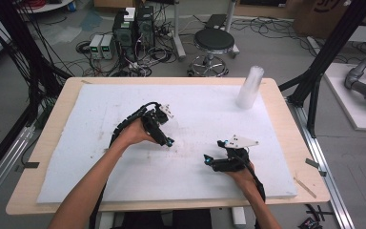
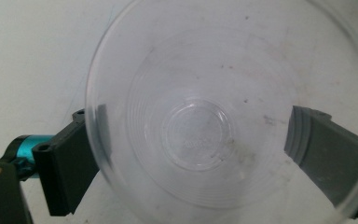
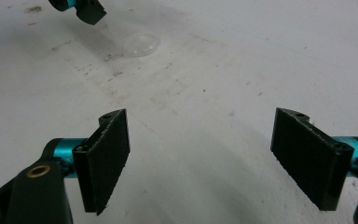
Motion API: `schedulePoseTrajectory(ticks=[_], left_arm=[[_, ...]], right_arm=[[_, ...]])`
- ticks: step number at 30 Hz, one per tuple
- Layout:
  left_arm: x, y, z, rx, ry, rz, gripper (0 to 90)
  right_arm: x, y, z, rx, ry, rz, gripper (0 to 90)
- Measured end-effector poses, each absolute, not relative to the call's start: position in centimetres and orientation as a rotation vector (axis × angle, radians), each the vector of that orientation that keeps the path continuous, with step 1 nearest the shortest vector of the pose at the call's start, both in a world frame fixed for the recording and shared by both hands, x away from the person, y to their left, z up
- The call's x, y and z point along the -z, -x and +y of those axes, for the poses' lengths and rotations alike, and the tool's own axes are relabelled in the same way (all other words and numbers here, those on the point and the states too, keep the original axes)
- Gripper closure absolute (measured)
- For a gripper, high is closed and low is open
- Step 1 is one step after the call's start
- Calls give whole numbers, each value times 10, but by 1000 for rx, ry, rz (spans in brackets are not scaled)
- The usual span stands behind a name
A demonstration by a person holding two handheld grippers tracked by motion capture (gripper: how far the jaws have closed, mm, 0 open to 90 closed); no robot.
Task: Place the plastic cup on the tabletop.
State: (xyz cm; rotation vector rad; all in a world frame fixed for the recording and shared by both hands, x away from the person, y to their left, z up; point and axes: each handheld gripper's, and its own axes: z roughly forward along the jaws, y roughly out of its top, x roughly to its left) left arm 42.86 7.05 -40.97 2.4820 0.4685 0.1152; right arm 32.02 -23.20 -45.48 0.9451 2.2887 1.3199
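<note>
Clear plastic cup (image 2: 223,116) between the left gripper (image 1: 167,141) jaws, standing on the white foam board (image 1: 100,157).
Left jaws apart, flanking the cup without pressing it. Right gripper (image 3: 200,158) jaws wide apart, empty, hovering nearby; cup stack (image 1: 250,87) far right.

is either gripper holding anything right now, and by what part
Nothing is held. The left gripper has its jaws spread either side of a clear plastic cup, not pressing it. The right gripper is open over bare board.

No legible text, label or number anywhere.
</note>
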Motion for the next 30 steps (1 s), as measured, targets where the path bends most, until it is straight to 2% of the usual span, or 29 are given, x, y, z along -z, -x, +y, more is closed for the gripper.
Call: schedulePoseTrajectory(ticks=[10,18,30], left_arm=[[413,-419,98,-123,-2438,512,67],[411,-386,140,-187,-2330,589,67],[436,-318,209,-411,-2019,812,67]], right_arm=[[455,-319,-232,-1325,-933,2277,194],[455,-319,-233,-1329,-942,2263,194],[455,-317,-234,-1335,-933,2244,194]])
